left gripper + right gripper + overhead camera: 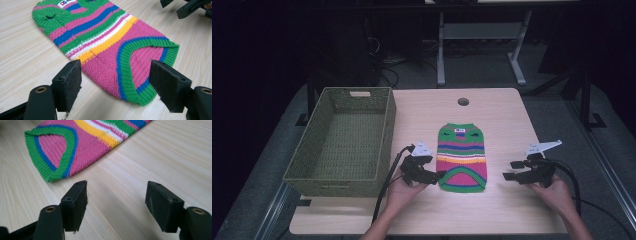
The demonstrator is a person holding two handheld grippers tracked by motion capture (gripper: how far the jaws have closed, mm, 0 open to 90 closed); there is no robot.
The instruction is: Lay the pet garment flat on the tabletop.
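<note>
Table [507, 210]: pale wood top with a cable hole at the far edge, serving as the flat working surface for everything below.

Basket [314, 180]: olive woven bin with nothing in it, standing on the left side of the table with its long side toward the garment. Its place just beside the work suggests it is the receptacle where the piece will end up.

Sweater [462, 157]: small striped knit in green, pink, blue, yellow and white, lying flat at the middle of the table, label end away from the person and curved hem nearest them. Spread out like this, it looks laid ready for folding or lifting.

Left gripper [436, 176]: held low at the near left corner of the hem, jaws spread apart with the knit edge between them but not pinched. It appears lined up to take that corner.

Right gripper [510, 170]: held near the table to the right of the sweater, apart from it, jaws spread over bare wood and grasping nothing. It seems on approach to the opposite hem corner.
</note>
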